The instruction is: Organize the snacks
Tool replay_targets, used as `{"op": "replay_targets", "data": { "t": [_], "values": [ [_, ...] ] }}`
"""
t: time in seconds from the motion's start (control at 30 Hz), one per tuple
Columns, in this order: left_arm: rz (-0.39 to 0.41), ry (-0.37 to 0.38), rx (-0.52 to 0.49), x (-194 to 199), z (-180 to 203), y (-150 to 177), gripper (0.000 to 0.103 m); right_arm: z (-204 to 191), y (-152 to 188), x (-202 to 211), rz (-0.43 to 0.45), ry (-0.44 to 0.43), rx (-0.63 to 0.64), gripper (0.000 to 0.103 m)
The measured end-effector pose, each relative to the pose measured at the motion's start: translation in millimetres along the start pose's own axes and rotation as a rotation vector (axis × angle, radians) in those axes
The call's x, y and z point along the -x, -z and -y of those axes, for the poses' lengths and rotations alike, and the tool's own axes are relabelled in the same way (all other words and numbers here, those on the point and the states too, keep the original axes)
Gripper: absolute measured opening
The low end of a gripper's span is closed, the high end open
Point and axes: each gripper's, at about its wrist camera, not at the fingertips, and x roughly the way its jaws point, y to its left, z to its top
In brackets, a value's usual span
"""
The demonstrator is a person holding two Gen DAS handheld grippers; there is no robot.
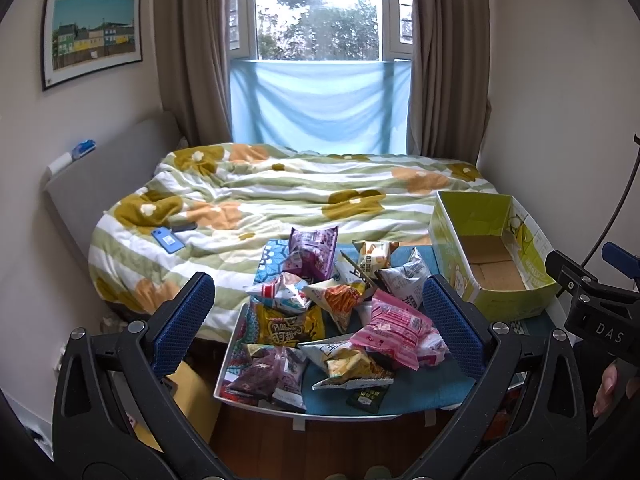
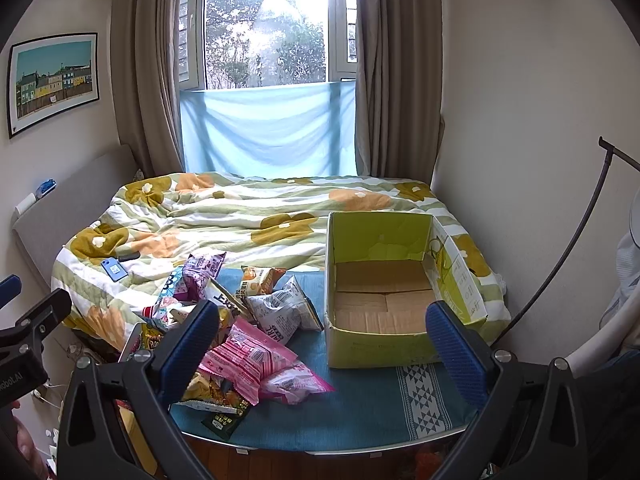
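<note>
A pile of snack bags point(image 1: 328, 312) lies on a small table with a teal cloth point(image 2: 360, 404); it shows in the right wrist view point(image 2: 248, 344) too. A pink bag point(image 1: 394, 330) lies on top at the right of the pile. An empty green cardboard box point(image 2: 384, 292) stands open to the right of the pile point(image 1: 492, 256). My left gripper point(image 1: 320, 324) is open and empty, held before the pile. My right gripper point(image 2: 324, 348) is open and empty, between the pile and the box.
A bed with a flowered striped quilt point(image 1: 280, 196) lies behind the table. A blue phone point(image 1: 168, 240) rests on the quilt at the left. A window with brown curtains point(image 1: 320, 40) is at the back. A black lamp rod point(image 2: 572, 240) arcs at the right.
</note>
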Motion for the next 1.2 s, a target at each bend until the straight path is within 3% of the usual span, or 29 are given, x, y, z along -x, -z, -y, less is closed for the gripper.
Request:
{"op": "replay_targets", "data": {
  "t": [0.27, 0.53, 0.87, 1.2],
  "values": [
    [-0.022, -0.009, 0.023, 1, -5, 2, 0.103, -5, 4, -1, -0.006, -0.011, 0.001, 0.103],
    [-0.102, -0.039, 0.073, -16, -27, 26, 0.103, -3, 11, -14, -0.08, -0.071, 0.026, 0.103],
    [-0.292, 0.035, 0.054, -96, -58, 77, 0.103, -21, 46, -74, -0.217, -0.173, 0.029, 0.103],
    [-0.495, 0.106, 0.039, -192, -93, 121, 0.103, -66, 72, -137, -0.376, -0.159, -0.077, 0.103]
  ]
}}
